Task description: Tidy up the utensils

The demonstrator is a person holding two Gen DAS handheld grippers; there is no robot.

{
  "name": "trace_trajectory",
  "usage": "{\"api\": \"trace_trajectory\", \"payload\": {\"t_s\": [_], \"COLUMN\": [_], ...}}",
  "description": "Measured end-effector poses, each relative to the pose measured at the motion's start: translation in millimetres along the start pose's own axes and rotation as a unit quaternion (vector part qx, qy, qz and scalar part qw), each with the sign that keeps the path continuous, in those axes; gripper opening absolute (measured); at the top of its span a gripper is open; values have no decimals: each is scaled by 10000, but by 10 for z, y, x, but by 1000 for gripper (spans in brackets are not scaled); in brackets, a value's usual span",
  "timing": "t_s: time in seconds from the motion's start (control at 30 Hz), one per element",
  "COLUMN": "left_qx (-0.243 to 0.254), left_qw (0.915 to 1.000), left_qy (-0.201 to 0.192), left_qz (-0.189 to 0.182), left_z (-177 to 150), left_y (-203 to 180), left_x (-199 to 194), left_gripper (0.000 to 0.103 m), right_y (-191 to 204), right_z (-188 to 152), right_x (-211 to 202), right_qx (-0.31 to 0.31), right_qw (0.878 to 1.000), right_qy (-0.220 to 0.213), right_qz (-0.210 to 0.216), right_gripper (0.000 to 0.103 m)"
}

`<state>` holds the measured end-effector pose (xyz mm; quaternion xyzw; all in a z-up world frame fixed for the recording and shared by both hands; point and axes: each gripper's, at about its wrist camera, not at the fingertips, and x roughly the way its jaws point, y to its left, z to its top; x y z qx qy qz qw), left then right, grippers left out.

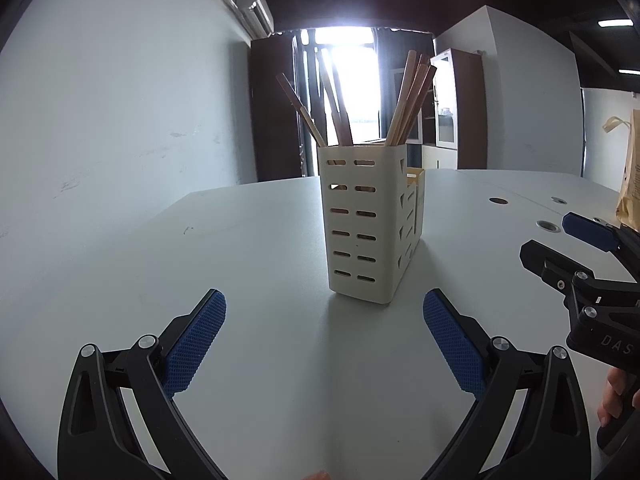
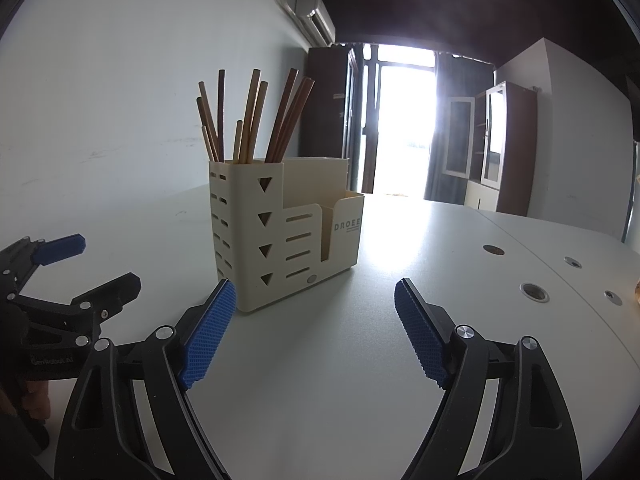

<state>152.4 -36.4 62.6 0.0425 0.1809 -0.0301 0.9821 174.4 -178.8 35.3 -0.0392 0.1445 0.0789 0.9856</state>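
Note:
A cream slotted utensil holder (image 1: 366, 220) (image 2: 276, 236) stands upright on the white table (image 1: 256, 360) (image 2: 320, 380). Several wooden chopsticks (image 1: 340, 108) (image 2: 252, 120) lean in its tall compartment; its lower compartments look empty from here. My left gripper (image 1: 324, 304) is open, short of the holder, with nothing between its blue pads (image 1: 192, 344). It also shows at the left edge of the right wrist view, as the left gripper (image 2: 108, 264). My right gripper (image 2: 316, 292) is open too, just in front of the holder's lower side, and appears at the right as the right gripper (image 1: 548, 236).
Round cable holes (image 2: 534, 293) (image 1: 548, 226) dot the table's right part. A yellowish paper bag (image 1: 630, 176) stands at the far right. A white wall runs along the left; cabinets (image 2: 496, 140) and a bright doorway lie beyond the table. A hand (image 1: 612, 396) grips the right gripper's handle.

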Motion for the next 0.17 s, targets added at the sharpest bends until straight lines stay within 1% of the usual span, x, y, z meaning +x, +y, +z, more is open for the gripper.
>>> {"api": "trace_trajectory", "payload": {"t_s": [0.17], "left_qx": [-60], "left_qw": [10000], "left_qy": [44], "left_qz": [39], "left_z": [-1], "left_y": [17], "left_x": [10], "left_gripper": [97], "right_y": [0], "right_z": [0], "right_x": [1], "right_qx": [2], "right_qw": [10000], "right_qy": [2], "right_qz": [1], "right_gripper": [82]}}
